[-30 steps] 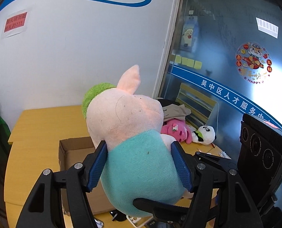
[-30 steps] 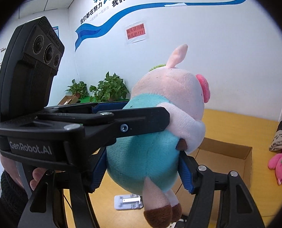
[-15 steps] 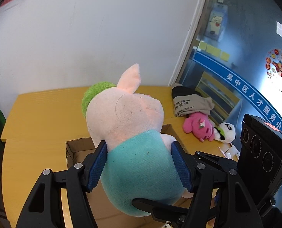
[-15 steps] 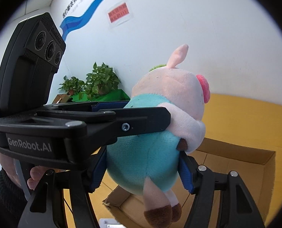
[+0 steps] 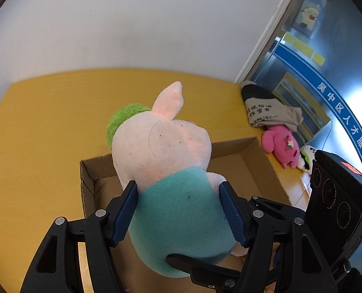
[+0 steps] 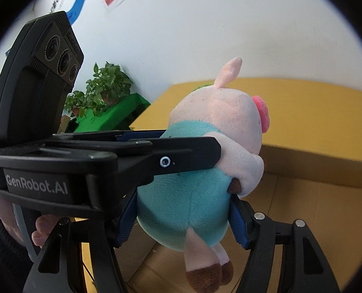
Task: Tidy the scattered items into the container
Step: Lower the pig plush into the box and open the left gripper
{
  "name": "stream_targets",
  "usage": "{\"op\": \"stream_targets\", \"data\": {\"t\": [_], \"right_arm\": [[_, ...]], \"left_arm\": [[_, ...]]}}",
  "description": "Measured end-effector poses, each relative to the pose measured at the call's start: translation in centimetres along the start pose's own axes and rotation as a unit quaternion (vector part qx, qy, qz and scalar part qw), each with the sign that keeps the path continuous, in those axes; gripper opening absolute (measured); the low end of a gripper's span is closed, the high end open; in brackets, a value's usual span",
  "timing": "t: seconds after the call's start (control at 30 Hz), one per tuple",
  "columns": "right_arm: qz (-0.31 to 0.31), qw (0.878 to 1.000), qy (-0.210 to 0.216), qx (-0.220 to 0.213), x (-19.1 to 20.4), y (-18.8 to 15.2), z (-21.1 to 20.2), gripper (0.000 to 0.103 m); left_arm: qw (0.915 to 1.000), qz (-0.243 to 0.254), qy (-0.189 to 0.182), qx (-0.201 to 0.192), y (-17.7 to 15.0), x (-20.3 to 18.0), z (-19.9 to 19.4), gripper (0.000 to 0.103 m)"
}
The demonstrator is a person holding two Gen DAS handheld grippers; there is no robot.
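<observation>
A pink plush pig (image 5: 166, 151) in a teal shirt, with a green tuft behind its head, is held by both grippers at once. My left gripper (image 5: 178, 210) is shut on its teal belly. My right gripper (image 6: 183, 217) is shut on the same belly from another side, its feet (image 6: 207, 273) hanging down. The pig hangs over an open cardboard box (image 5: 261, 161), whose inside also shows in the right wrist view (image 6: 303, 195). The left gripper's body (image 6: 107, 156) crosses the right wrist view.
The box sits on a yellow table (image 5: 46, 127). To its right lie a pink plush (image 5: 281, 146), a black-and-white panda plush (image 5: 306, 156) and a folded grey cloth (image 5: 269, 112) by the glass wall. Potted plants (image 6: 105, 85) stand beyond the table's left end.
Both grippers have carried the pig forward and tilted downward; the box has come from beside and below the pig to directly underneath it. The grip on the pig has not changed.
</observation>
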State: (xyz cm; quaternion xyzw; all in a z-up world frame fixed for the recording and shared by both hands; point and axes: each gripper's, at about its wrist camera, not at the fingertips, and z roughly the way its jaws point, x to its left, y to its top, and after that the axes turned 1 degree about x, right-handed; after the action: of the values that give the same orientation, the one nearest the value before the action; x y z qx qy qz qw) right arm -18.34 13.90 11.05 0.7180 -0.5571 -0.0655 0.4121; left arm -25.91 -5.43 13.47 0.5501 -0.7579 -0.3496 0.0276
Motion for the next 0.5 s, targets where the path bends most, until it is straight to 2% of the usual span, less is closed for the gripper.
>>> {"op": "stream_targets", "data": {"t": [0.17, 0.23, 0.3, 0.37, 0.43, 0.5], "right_arm": [[0.024, 0.999, 0.002, 0.034, -1.5, -1.5, 4.6, 0.065], [0.033, 0.999, 0.007, 0.042, -2.3, -1.6, 6.3, 0.065], [0.043, 0.998, 0.014, 0.051, -2.8, -2.0, 7.7, 0.065], [0.044, 0.997, 0.015, 0.056, -3.0, -2.8, 8.3, 0.065], [0.045, 0.997, 0.02, 0.059, -4.0, -1.4, 9.1, 0.065], [0.042, 0.997, 0.023, 0.06, -3.7, -1.4, 9.1, 0.065]], "left_arm": [[0.9993, -0.018, 0.013, 0.029, -1.3, 2.1, 3.5, 0.07], [0.9992, -0.02, 0.016, 0.032, -1.6, 2.6, 4.2, 0.067], [0.9986, -0.032, 0.019, 0.037, -1.7, 3.3, 4.7, 0.057], [0.9979, -0.042, 0.022, 0.045, -2.0, 3.8, 5.1, 0.055], [0.9978, -0.038, 0.027, 0.046, -2.6, 3.8, 5.2, 0.054], [0.9979, -0.034, 0.034, 0.043, -3.0, 3.7, 4.9, 0.054]]}}
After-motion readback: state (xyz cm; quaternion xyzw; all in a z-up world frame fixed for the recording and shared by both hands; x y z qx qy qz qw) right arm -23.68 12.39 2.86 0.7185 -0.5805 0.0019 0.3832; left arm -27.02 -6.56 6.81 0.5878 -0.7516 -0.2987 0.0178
